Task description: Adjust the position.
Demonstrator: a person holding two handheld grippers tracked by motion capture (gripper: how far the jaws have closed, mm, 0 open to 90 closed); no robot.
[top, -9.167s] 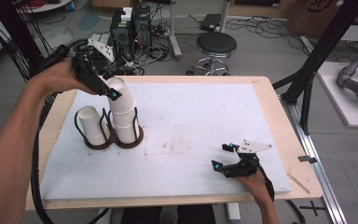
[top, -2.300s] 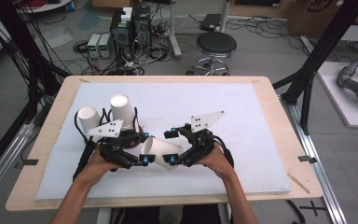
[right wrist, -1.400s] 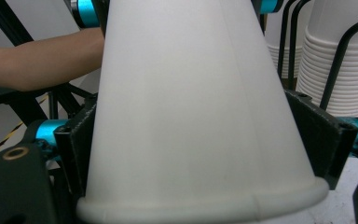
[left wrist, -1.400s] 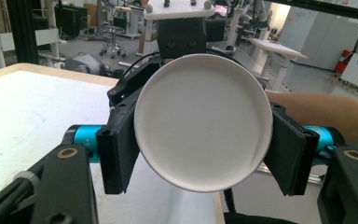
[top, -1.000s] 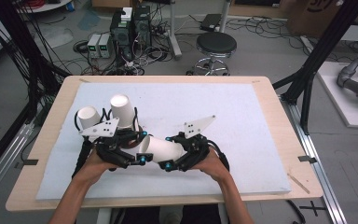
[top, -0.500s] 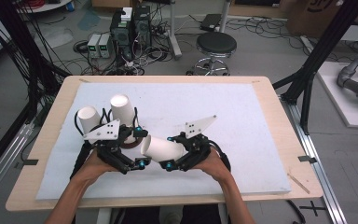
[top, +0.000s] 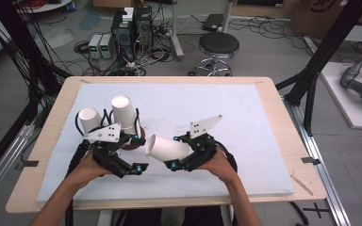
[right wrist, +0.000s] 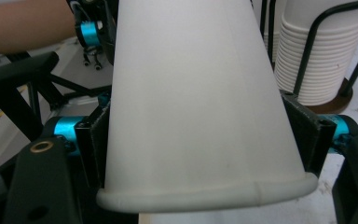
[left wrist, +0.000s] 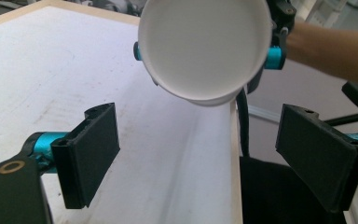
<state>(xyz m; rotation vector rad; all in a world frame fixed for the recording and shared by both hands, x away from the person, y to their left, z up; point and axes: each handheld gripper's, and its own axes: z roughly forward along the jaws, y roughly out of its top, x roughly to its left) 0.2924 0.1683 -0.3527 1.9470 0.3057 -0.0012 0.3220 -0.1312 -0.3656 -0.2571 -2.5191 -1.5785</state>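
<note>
A white paper cup (top: 167, 147) lies on its side above the white mat, with my right gripper (top: 181, 151) shut on it. In the right gripper view the cup (right wrist: 200, 102) fills the space between the two jaws, its rolled rim nearest the camera. My left gripper (top: 139, 153) stands open just left of the cup. In the left gripper view the cup's round end (left wrist: 205, 46) faces the camera, beyond and above the wide-apart jaws of the left gripper (left wrist: 205, 158), touching neither.
Two stacks of upside-down white cups (top: 125, 113) (top: 89, 120) stand in a black wire holder on a brown base at the mat's left. The taller stack (right wrist: 321, 56) is just behind the held cup. The table's wooden rim (top: 283, 127) frames the mat.
The cup went from the stack in my left gripper to both grippers, and now only the right one holds it. The left jaws have opened and drawn slightly away.
</note>
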